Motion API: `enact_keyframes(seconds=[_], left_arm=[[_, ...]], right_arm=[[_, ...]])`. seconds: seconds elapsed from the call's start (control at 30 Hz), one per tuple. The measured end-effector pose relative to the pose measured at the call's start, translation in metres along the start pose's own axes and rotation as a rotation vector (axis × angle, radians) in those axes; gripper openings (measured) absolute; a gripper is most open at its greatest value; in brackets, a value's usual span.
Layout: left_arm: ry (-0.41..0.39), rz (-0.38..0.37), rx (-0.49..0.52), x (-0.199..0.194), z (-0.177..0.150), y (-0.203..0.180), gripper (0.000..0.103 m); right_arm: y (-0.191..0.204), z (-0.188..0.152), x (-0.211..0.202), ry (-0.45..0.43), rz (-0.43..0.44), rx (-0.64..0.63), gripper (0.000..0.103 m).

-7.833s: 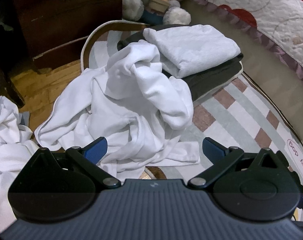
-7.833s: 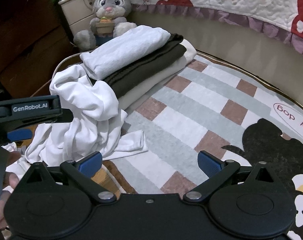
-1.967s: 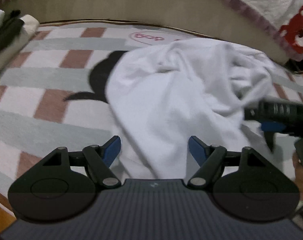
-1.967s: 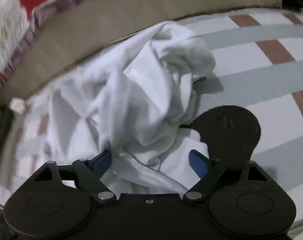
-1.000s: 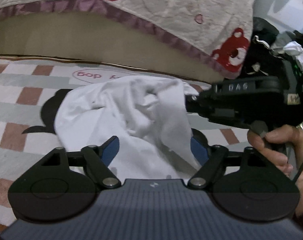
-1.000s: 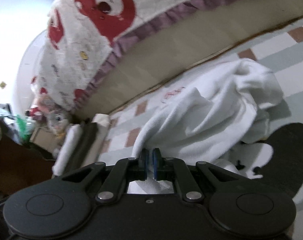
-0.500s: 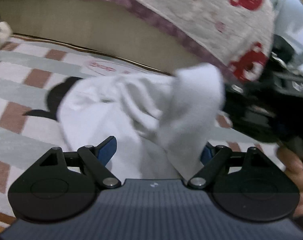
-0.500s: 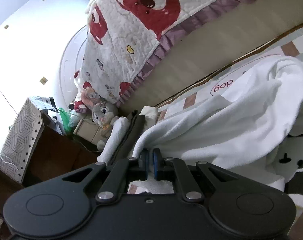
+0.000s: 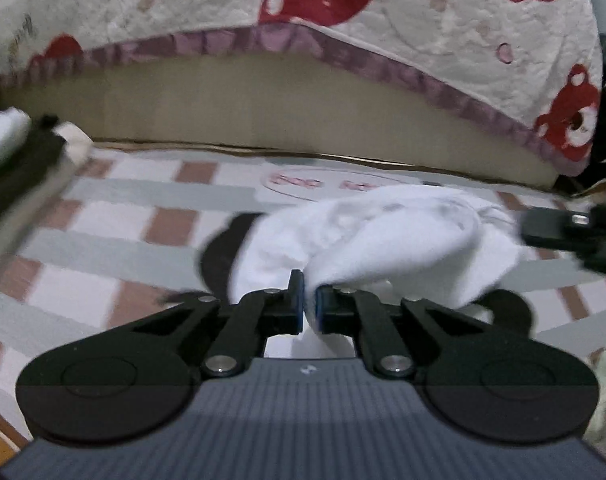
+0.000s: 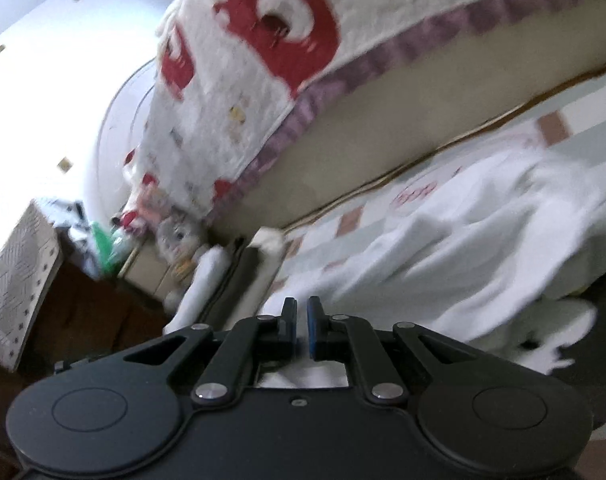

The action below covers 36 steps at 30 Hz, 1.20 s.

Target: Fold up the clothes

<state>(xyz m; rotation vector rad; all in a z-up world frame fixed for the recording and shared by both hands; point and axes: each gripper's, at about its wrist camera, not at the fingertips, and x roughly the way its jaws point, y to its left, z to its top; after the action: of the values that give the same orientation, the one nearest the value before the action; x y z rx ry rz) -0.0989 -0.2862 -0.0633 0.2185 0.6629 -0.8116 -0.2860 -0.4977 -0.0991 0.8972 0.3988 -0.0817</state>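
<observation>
left wrist view only: my right gripper (image 9: 543,232) comes in at the right edge, its dark tip against the far end of the white garment (image 9: 383,240); the black shape printed on the rug (image 9: 123,216) shows beside the cloth.
right wrist view only: a plush rabbit (image 10: 175,240) by the foot of the bed (image 10: 383,112), a patterned bag (image 10: 19,280) at the left, and the stack of folded clothes (image 10: 227,280) seen end-on; the left wrist view catches only a blurred corner of that stack.
garment look: white, soft, crumpled; bunched into a rounded hump in the left view, drawn out in a long creased sheet in the right view; both pictures are blurred.
garment place: on the checked rug beside the bed, partly raised off it, stretching ahead of both grippers.
left gripper (image 9: 310,308): jaws pressed together, pinching a fold of the garment right at the tips.
right gripper, own view (image 10: 299,320): jaws nearly together, white cloth between and behind them, so it grips the garment's near edge.
</observation>
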Motion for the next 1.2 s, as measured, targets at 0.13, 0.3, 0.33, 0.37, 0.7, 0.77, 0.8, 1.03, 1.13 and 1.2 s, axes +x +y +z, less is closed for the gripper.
enact_keyframes(seconds=[0.13,0.3,0.33,0.37,0.7,0.77,0.8,1.03,1.13,1.2], left_arm=[[-0.044,0.071,0.077,0.000,0.016,0.029,0.005],[-0.143,0.153,0.046,0.000,0.024,0.078,0.005],[-0.154,0.168,0.007,0.003,0.020,0.090,0.005],[-0.164,0.182,-0.039,0.006,0.014,0.103,0.005],[-0.212,0.288,-0.177,0.011,0.009,0.155,0.005],[-0.255,0.332,-0.153,0.005,0.017,0.156,0.005],[-0.296,0.387,-0.178,-0.003,0.021,0.165,0.005],[-0.271,0.742,-0.526,-0.033,0.009,0.283,0.004],[-0.184,0.741,-0.582,-0.031,-0.002,0.296,0.004],[-0.185,0.764,-0.579,-0.035,-0.003,0.296,0.004]], right_arm=[[-0.022,0.007,-0.015,-0.052,-0.157,0.020,0.012],[-0.050,0.005,-0.012,-0.082,-0.298,0.098,0.030],[-0.053,0.004,-0.006,-0.069,-0.311,0.105,0.044],[-0.055,0.002,-0.001,-0.054,-0.320,0.104,0.048],[-0.059,-0.022,0.041,-0.110,-0.443,0.085,0.056],[-0.059,-0.024,0.045,-0.114,-0.419,0.087,0.056],[-0.060,-0.025,0.046,-0.116,-0.423,0.082,0.056],[-0.021,-0.033,0.047,-0.165,-0.539,-0.166,0.056],[-0.010,-0.039,0.057,-0.126,-0.517,-0.264,0.056],[-0.012,-0.042,0.068,-0.081,-0.536,-0.266,0.056]])
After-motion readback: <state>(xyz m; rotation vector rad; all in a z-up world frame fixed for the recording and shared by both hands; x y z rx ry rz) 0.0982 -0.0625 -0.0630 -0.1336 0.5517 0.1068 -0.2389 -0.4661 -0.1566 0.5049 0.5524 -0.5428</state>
